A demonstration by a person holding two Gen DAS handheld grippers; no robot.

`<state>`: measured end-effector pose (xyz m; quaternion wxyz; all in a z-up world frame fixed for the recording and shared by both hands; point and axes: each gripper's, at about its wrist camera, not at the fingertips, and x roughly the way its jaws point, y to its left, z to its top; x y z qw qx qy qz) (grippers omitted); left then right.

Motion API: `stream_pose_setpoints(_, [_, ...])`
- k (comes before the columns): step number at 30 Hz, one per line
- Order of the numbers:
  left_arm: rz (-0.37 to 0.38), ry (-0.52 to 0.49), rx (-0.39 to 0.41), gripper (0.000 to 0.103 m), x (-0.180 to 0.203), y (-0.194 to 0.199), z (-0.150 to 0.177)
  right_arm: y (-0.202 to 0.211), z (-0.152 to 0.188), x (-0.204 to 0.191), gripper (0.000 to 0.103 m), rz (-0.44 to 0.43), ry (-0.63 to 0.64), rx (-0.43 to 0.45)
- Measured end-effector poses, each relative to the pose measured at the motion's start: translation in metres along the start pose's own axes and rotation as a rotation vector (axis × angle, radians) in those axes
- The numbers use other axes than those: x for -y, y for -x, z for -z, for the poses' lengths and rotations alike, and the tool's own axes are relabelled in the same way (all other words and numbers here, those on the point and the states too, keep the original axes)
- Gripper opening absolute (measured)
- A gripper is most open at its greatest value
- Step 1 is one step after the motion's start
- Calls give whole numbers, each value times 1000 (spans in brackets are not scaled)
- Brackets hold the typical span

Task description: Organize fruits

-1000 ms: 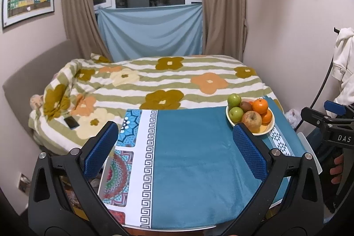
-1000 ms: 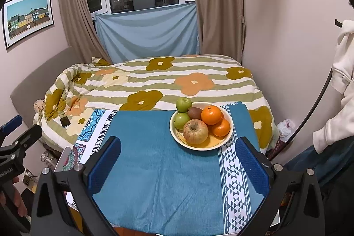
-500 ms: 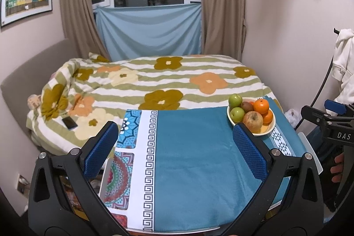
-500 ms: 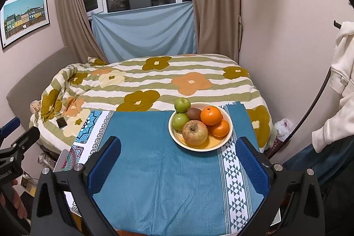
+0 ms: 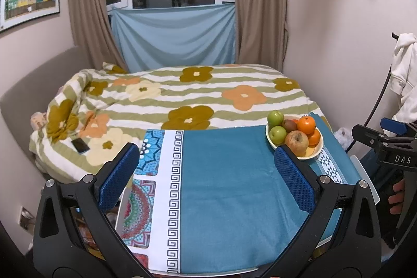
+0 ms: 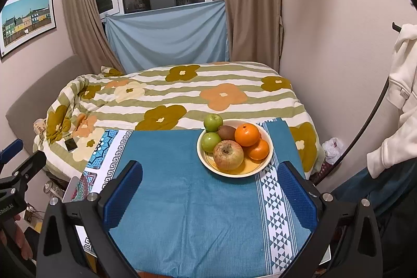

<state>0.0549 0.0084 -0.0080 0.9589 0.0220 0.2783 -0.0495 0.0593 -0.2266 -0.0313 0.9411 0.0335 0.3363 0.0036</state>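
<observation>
A cream bowl [image 6: 268,147] stands at the far right of the blue-clothed table [image 6: 187,212]. It holds a red-yellow apple [image 6: 228,155], two green apples [image 6: 213,122], a kiwi [image 6: 226,132] and two oranges [image 6: 247,134]. The bowl also shows in the left wrist view [image 5: 316,149]. My right gripper [image 6: 209,173] is open and empty, above the table just short of the bowl. My left gripper [image 5: 207,162] is open and empty over the middle of the cloth, left of the bowl.
A bed with a flowered striped quilt [image 6: 182,95] lies right behind the table, with a phone [image 6: 71,144] on it. A wall is at the right, with white clothing [image 6: 401,100] hanging. The table's patterned cloth edge [image 5: 166,186] is at the left.
Both grippers have drifted a little forward and the views shifted slightly. The bowl and fruit have not moved. Both grippers stay open.
</observation>
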Motion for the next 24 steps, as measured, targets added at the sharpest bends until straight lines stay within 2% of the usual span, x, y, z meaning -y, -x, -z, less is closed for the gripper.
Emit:
stream_pose_setpoints(13, [10,23,12,103,1,3,2,0,-1,0,103,2,1,1])
stream_pose_setpoints(24, [-34,19,16,103,3,-3,7,-3,2,1,103,1,2,-6])
